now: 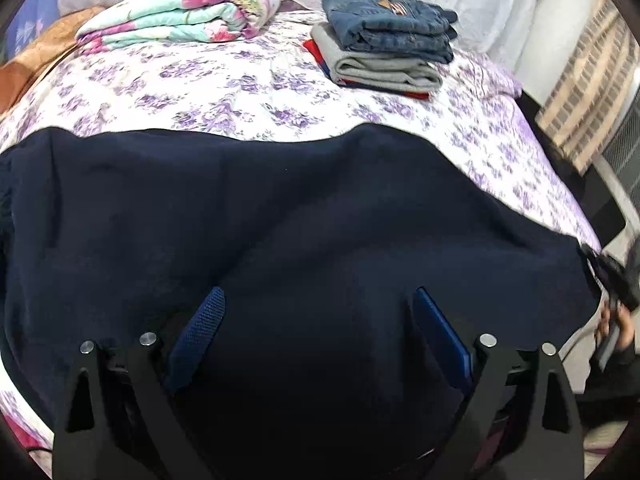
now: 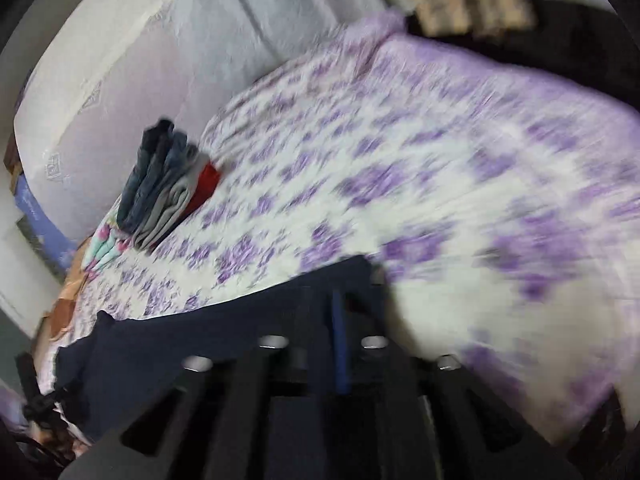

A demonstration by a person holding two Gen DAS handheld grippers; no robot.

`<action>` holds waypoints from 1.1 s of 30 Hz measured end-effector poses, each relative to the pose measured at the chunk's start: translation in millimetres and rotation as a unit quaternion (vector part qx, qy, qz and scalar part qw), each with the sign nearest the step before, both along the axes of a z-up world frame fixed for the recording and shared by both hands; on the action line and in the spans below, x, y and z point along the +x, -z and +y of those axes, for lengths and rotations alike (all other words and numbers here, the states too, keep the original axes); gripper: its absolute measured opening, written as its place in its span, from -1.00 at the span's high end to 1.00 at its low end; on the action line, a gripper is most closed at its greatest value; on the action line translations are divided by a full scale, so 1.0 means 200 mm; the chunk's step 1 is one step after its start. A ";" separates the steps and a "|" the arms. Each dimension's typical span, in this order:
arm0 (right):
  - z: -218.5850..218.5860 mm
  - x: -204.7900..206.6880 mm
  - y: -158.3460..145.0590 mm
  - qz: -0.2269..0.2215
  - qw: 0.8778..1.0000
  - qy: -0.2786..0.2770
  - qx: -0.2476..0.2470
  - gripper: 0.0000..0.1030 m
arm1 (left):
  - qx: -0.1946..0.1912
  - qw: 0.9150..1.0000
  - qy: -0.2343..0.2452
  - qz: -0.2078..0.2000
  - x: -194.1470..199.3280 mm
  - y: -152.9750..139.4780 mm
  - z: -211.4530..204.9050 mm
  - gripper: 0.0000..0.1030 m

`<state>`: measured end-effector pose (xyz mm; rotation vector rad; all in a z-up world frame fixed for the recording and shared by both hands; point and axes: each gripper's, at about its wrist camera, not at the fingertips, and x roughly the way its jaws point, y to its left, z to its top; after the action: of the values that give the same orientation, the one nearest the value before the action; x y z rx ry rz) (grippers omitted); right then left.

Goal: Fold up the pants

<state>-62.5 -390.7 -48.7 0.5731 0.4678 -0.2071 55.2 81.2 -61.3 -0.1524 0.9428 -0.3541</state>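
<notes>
Two grippers: one per hand, each seen from its own wrist camera.
Left gripper [image 1: 318, 320]: blue-padded fingers spread wide, holding nothing, over the dark cloth.
Right gripper [image 2: 340, 312]: fingers drawn close together with the edge of the pants between them; the view is blurred, but the pinch on the cloth reads clearly enough.
Pants [image 1: 260, 220]: one navy pair, spread across the near part of the bed and filling the lower half of the left view; in the right view only a dark strip [image 2: 200, 332] shows at the bed's near edge.
Bed sheet [image 1: 224, 88]: one, white with purple flowers.
Folded stack [image 1: 384, 44]: three garments counted, blue jeans on top, grey in the middle, red at the bottom, well apart from the pants.
Writing: a small patch on the jeans, too small to read; no other text legible.
Floral blanket [image 1: 180, 12]: one, folded, at the far left of the bed.
Left view only: the whole blanket and the stack from above.
Right view only: the pinched edge; a white embossed cover [image 2: 120, 80] behind the stack.
</notes>
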 end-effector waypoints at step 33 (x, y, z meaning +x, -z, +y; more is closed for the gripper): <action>0.19 -0.36 0.08 0.085 0.973 -0.168 -0.130 0.32 | 0.002 1.000 -0.016 -0.013 -0.07 0.00 0.00 -0.90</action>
<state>-134.0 -352.6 -65.0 0.2133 0.6842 0.0088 40.3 80.3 -61.9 -0.1584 0.9151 -0.3242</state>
